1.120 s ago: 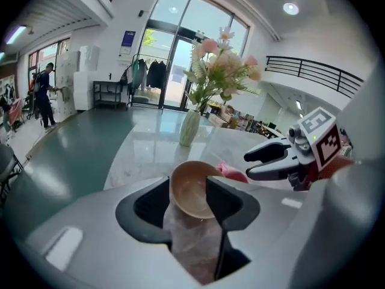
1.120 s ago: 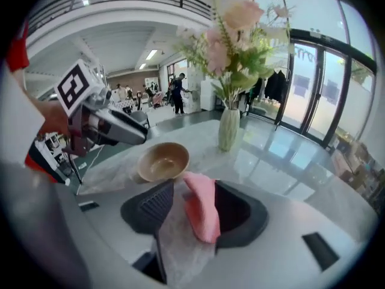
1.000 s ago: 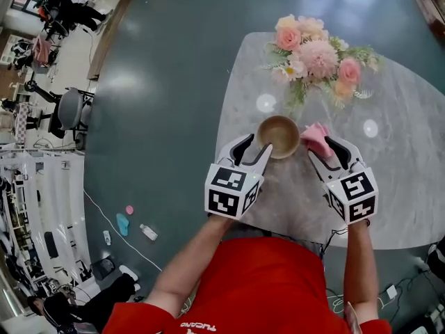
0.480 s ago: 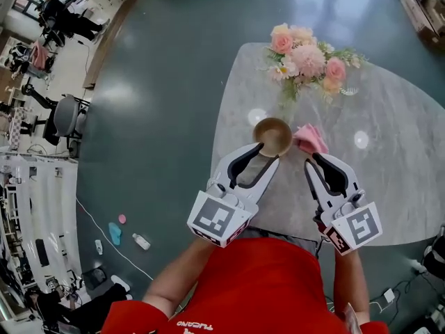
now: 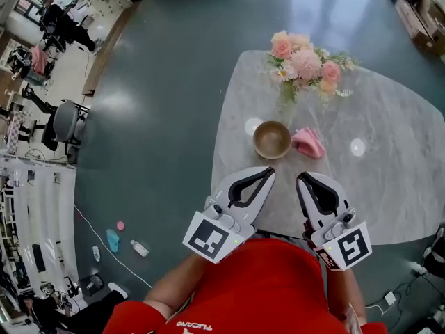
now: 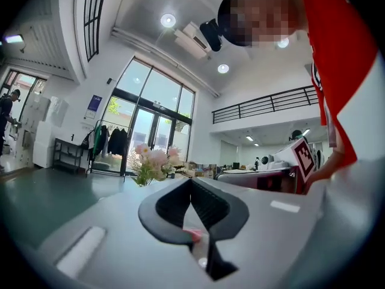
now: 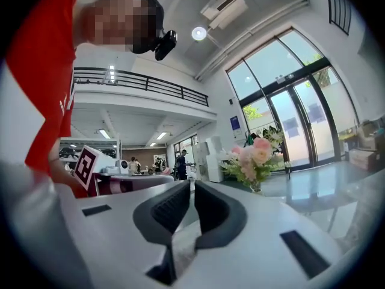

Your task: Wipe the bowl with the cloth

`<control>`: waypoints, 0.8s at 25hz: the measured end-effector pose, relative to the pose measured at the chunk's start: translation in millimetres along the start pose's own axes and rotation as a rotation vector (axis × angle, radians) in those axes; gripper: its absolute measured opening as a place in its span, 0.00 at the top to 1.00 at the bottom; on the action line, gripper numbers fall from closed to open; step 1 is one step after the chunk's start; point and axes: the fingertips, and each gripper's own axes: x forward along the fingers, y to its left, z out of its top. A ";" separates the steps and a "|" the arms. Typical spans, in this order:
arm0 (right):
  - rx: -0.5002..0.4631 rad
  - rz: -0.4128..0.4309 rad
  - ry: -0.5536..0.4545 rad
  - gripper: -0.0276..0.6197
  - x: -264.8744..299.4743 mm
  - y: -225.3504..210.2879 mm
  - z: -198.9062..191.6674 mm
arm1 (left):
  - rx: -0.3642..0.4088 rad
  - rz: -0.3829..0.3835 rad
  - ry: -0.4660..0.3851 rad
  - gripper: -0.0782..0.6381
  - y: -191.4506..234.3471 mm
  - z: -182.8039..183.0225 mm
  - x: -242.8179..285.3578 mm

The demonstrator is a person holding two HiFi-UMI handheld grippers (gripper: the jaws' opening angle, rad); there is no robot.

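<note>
The brown bowl (image 5: 271, 139) sat on the table (image 5: 389, 186), with the pink cloth (image 5: 308, 143) just beside it. The left gripper (image 5: 268, 172) was pressed together and empty. The right gripper (image 5: 301, 179) had just been closing on nothing. The cloth looked soft and light, so pinch a fold. The bowl looked hard and might slide, so hold its rim.

We see a tabletop (image 5: 389, 186) that looks like smooth, grey-veined stone with a faint sheen. The bowl (image 5: 271, 138) looks like matt brown wood. The cloth (image 5: 308, 142) is soft, crumpled pink fabric. The floor (image 5: 174, 82) is glossy dark green. The left tool (image 5: 270, 172) and right tool (image 5: 300, 178) are matt white and black plastic.
</note>
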 end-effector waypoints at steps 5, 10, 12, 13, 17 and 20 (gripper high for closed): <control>-0.020 0.034 -0.028 0.94 -2.7 17.0 6.3 | 0.017 -0.053 -0.014 0.88 -17.9 0.3 -4.4; -0.036 0.058 -0.050 0.95 -5.0 27.6 12.1 | 0.026 -0.090 -0.010 0.88 -33.8 -1.8 -5.5; -0.044 0.059 -0.046 0.95 -6.9 28.3 11.6 | 0.017 -0.093 -0.010 0.88 -36.5 -2.8 -6.4; -0.046 0.060 -0.047 0.95 -7.8 28.4 11.8 | 0.014 -0.093 -0.009 0.88 -37.0 -3.5 -6.8; -0.048 0.069 -0.053 0.95 -10.1 29.0 11.2 | 0.006 -0.087 -0.010 0.88 -35.8 -3.4 -6.4; -0.035 0.068 -0.054 0.95 -9.4 29.1 9.3 | 0.001 -0.082 -0.014 0.88 -32.5 -0.8 -5.7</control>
